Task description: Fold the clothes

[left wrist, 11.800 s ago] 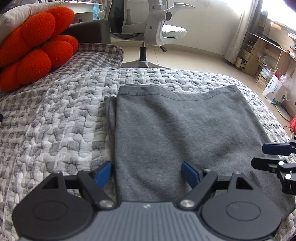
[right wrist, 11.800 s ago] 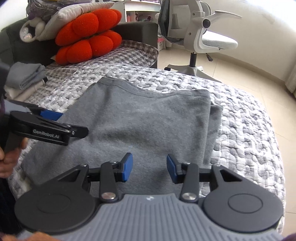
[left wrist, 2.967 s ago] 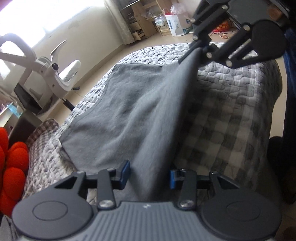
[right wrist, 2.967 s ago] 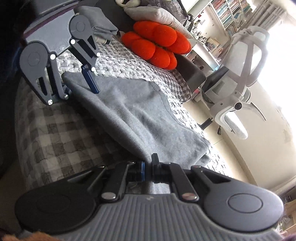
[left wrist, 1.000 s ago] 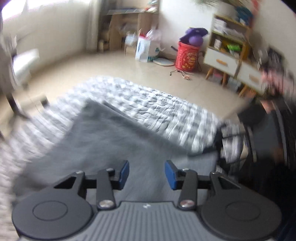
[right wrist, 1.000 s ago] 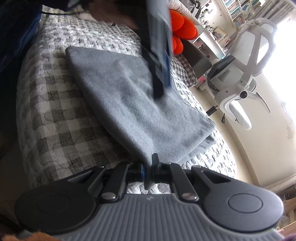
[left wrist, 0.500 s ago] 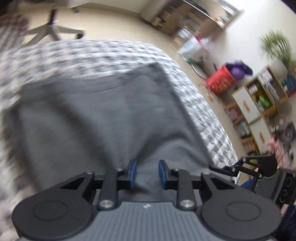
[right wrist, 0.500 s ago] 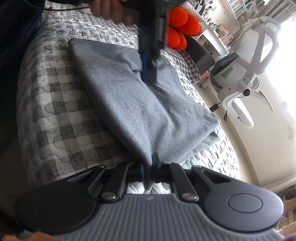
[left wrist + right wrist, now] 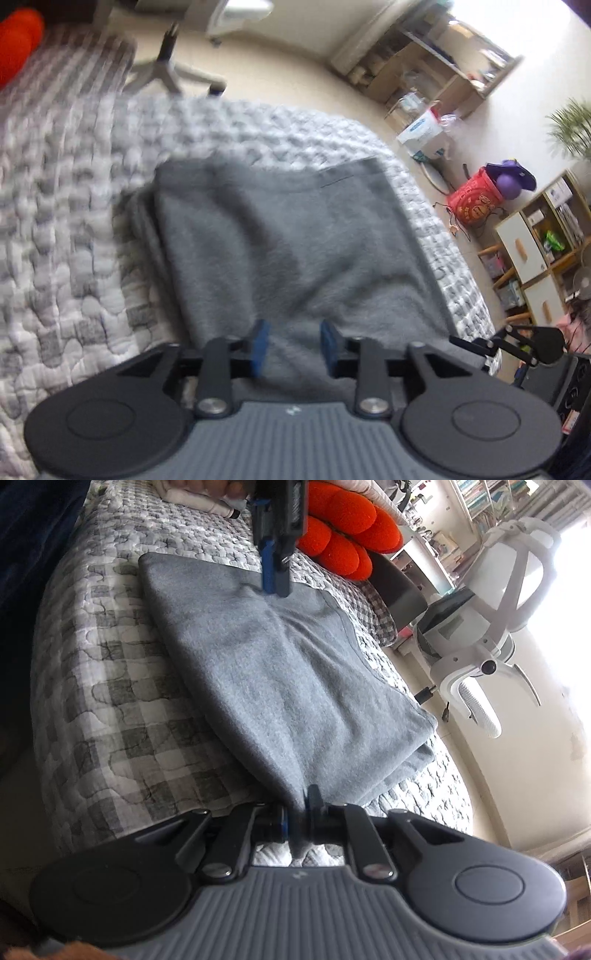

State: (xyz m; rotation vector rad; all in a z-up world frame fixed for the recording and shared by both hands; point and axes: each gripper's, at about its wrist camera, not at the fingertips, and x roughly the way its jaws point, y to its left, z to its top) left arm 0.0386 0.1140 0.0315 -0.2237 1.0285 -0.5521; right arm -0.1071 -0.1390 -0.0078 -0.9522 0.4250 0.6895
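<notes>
A grey garment (image 9: pixel 288 240) lies folded on the quilted bed (image 9: pixel 66 229). My left gripper (image 9: pixel 294 347) hovers low over its near part; the jaws are opening and hold nothing, with cloth only beneath them. In the right wrist view the left gripper (image 9: pixel 274 578) points down, its tips at the garment (image 9: pixel 280 672) near the far edge. My right gripper (image 9: pixel 298 821) has the garment's near corner between its pads; its jaws are opening, but the cloth still fills the gap and stays lifted. It also shows as the right gripper (image 9: pixel 517 343) at the bed's right edge.
An orange cushion (image 9: pixel 347 528) and a stack of folded clothes (image 9: pixel 192 494) lie at the head of the bed. A white office chair (image 9: pixel 491 627) stands beside the bed. A red bag (image 9: pixel 476 203) and shelves (image 9: pixel 535 251) stand across the floor.
My left gripper has swung across the garment and rolled; its jaws narrowed, then widened again. The right gripper kept its place on the corner, and its jaws have parted slightly.
</notes>
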